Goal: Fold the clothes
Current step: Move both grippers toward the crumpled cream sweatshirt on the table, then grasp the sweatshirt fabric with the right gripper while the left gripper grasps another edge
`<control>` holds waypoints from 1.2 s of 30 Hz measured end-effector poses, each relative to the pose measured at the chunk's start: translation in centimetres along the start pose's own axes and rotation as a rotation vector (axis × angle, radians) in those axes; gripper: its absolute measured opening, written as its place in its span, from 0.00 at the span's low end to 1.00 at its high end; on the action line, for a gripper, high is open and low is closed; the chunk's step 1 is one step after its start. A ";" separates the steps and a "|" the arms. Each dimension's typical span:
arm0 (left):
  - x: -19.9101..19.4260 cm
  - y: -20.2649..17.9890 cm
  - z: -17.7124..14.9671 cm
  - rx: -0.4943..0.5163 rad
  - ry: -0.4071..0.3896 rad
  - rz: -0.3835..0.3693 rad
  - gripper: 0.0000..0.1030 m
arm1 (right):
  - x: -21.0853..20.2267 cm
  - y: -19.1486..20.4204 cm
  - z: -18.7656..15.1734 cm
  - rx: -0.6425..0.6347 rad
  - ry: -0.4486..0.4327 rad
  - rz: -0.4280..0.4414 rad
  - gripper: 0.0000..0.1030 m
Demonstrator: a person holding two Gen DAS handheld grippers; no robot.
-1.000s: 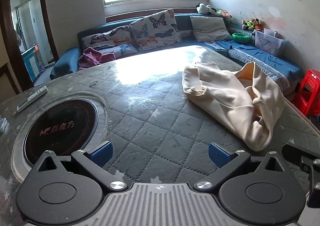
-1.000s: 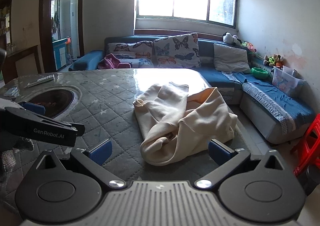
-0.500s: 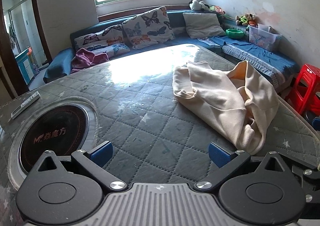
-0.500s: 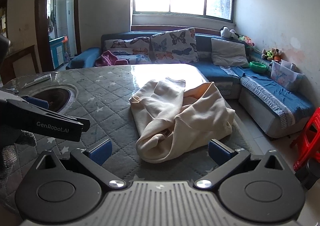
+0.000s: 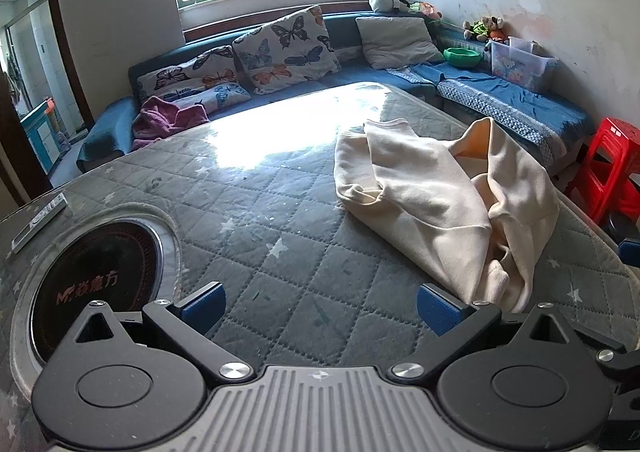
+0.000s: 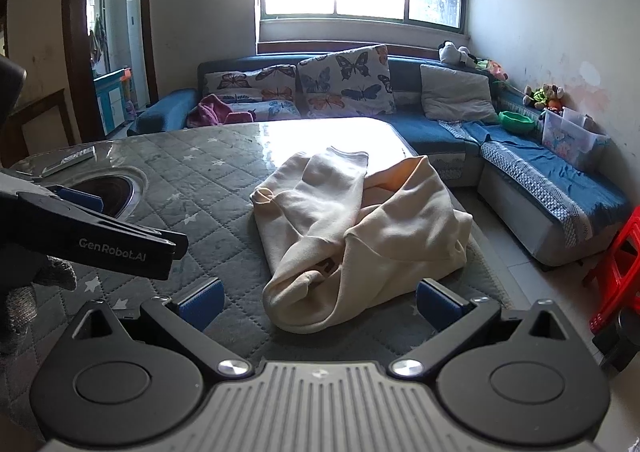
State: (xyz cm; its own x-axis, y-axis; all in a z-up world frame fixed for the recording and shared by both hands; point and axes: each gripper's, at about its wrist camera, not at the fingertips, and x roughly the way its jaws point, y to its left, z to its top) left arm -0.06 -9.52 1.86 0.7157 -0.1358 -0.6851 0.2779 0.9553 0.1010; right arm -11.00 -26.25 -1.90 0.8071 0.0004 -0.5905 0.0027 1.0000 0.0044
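Note:
A cream sweatshirt (image 5: 436, 203) lies crumpled on the grey quilted table (image 5: 280, 219), toward its right edge; the right wrist view shows the same sweatshirt (image 6: 360, 228) straight ahead. My left gripper (image 5: 320, 310) is open above the table, with the garment's near end just beyond its right fingertip (image 5: 438, 310). My right gripper (image 6: 318, 306) is open too, hovering short of the garment's near fold, nothing between its fingers. The left gripper (image 6: 92, 240) shows at the left of the right wrist view.
A round black cooktop (image 5: 96, 284) is set into the table at left, with a remote control (image 5: 38, 217) beyond it. A blue corner sofa (image 5: 500, 99) with butterfly cushions wraps the far side. A red plastic stool (image 5: 612, 167) stands right of the table.
Both grippers have moved forward toward the sweatshirt, which now looks nearer and larger. Both stayed open. The garment has not moved.

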 end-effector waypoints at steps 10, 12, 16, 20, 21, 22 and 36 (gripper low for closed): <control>1.8 -0.5 0.8 0.017 0.022 -0.010 1.00 | 1.4 -0.7 0.5 0.008 0.019 0.002 1.00; 2.1 -0.8 1.0 0.022 0.027 -0.011 1.00 | 1.8 -0.8 0.6 0.007 0.025 0.004 1.00; 2.6 -0.9 1.3 0.024 0.031 -0.013 1.00 | 2.6 -1.1 0.8 0.013 0.037 0.007 1.00; 3.0 -1.0 1.6 0.028 0.035 -0.011 1.00 | 3.0 -1.4 0.9 0.014 0.040 0.007 1.00; 3.1 -1.0 1.7 0.028 0.036 -0.010 1.00 | 3.2 -1.5 0.9 0.016 0.040 0.008 1.00; 3.2 -1.1 1.8 0.028 0.037 -0.009 1.00 | 3.3 -1.6 1.0 0.019 0.041 0.008 1.00; 5.2 -1.5 4.4 0.036 0.034 -0.019 1.00 | 5.0 -3.3 2.2 0.045 0.026 0.016 0.98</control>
State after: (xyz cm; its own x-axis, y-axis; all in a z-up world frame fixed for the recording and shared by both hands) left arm 6.01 -12.79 1.32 0.6882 -0.1443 -0.7111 0.3144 0.9425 0.1131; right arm -5.64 -29.53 -3.07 0.7918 0.0167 -0.6106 0.0172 0.9986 0.0496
